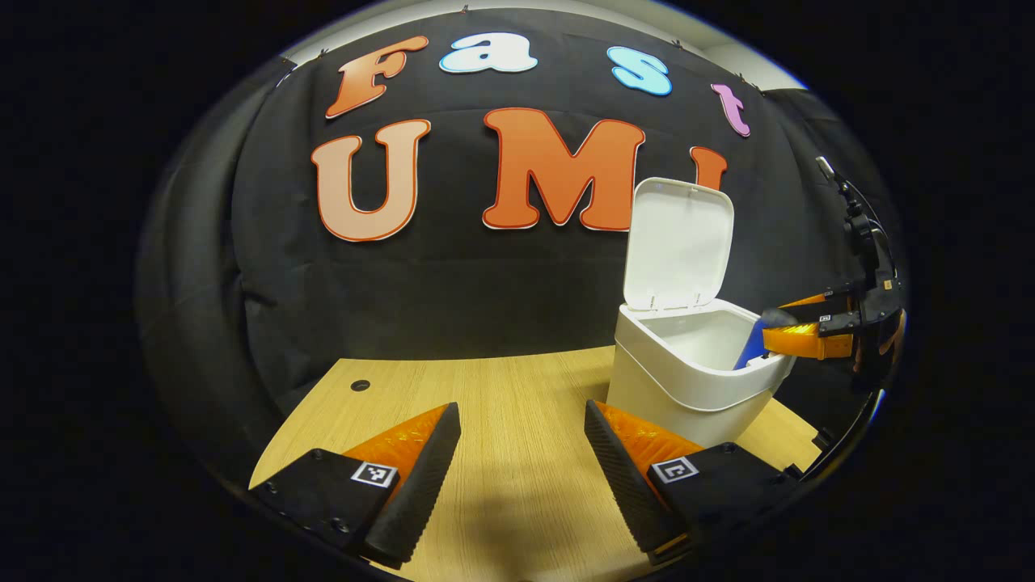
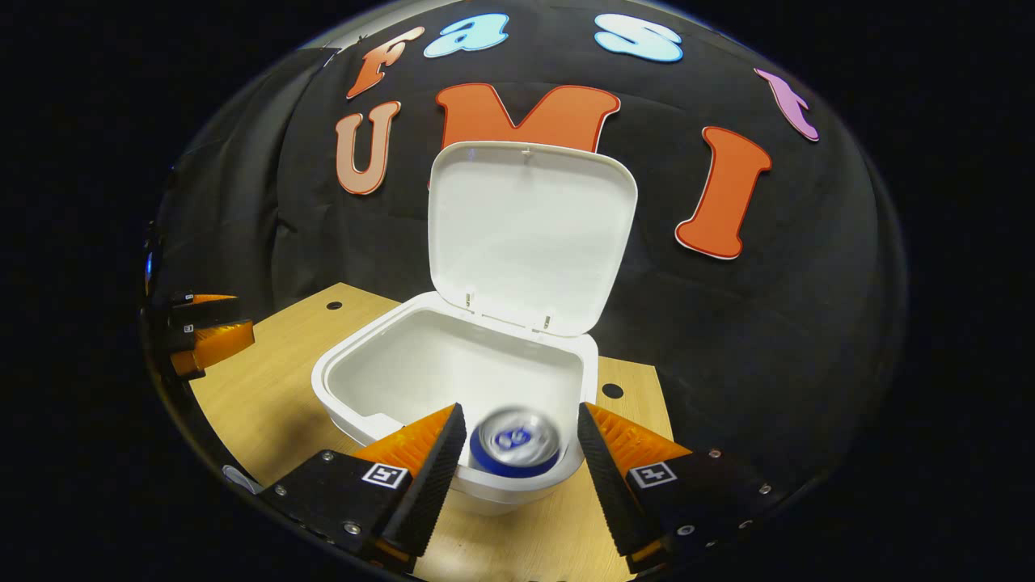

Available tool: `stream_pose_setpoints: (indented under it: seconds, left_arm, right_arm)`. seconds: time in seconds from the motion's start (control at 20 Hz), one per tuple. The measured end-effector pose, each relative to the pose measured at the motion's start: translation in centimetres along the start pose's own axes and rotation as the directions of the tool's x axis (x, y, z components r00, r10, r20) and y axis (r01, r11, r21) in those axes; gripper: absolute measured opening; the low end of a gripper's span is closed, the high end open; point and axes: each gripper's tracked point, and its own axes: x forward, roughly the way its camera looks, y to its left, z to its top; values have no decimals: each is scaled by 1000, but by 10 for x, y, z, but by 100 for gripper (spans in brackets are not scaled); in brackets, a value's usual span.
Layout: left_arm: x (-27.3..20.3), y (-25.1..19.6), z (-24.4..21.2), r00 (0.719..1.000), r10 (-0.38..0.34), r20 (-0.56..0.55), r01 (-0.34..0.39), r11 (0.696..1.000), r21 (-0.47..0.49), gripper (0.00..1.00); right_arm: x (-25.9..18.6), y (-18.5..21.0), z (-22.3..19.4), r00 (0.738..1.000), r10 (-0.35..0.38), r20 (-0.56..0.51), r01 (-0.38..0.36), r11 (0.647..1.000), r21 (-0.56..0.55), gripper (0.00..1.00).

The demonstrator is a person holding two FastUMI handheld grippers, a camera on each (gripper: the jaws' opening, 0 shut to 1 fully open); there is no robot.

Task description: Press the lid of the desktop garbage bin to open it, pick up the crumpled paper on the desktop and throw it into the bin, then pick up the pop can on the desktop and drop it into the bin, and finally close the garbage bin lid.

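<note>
One pop can (image 2: 515, 451) – blurred, top up, just inside the bin's (image 2: 356, 404) near rim, between the spread fingers of the right hand-held gripper (image 2: 517, 461), untouched. Lid (image 2: 530, 234) upright. Left hand-held gripper (image 1: 521, 453) spread over bare desk (image 1: 501, 388) beside the bin.

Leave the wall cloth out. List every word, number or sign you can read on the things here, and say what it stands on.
Pop can: a blue mark on its top, too blurred to read.
Square tags on the right gripper and the left gripper: black-and-white patterns, no words.
Garbage bin and lid: no text.
</note>
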Motion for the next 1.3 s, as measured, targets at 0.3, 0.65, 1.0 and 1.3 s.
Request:
stream_pose_setpoints:
  seconds: [0.3,0.65,1.0,1.3]
  left_arm:
    - [-1,16,2,1000,5,11,-5,1000,1,98]
    - [-6,43,0,999,45,13,-45,998,-36,99]
    - [-13,73,-7,993,116,7,-116,991,-69,98]
    - [-18,87,-10,987,161,9,-160,983,-88,98]
  right_arm:
    - [10,-4,29,998,-35,55,35,999,5,86]
    - [17,-2,107,985,-29,171,33,999,-23,86]
    - [18,7,184,954,6,300,9,999,-47,86]
    - [25,2,231,928,-6,373,28,998,-54,86]
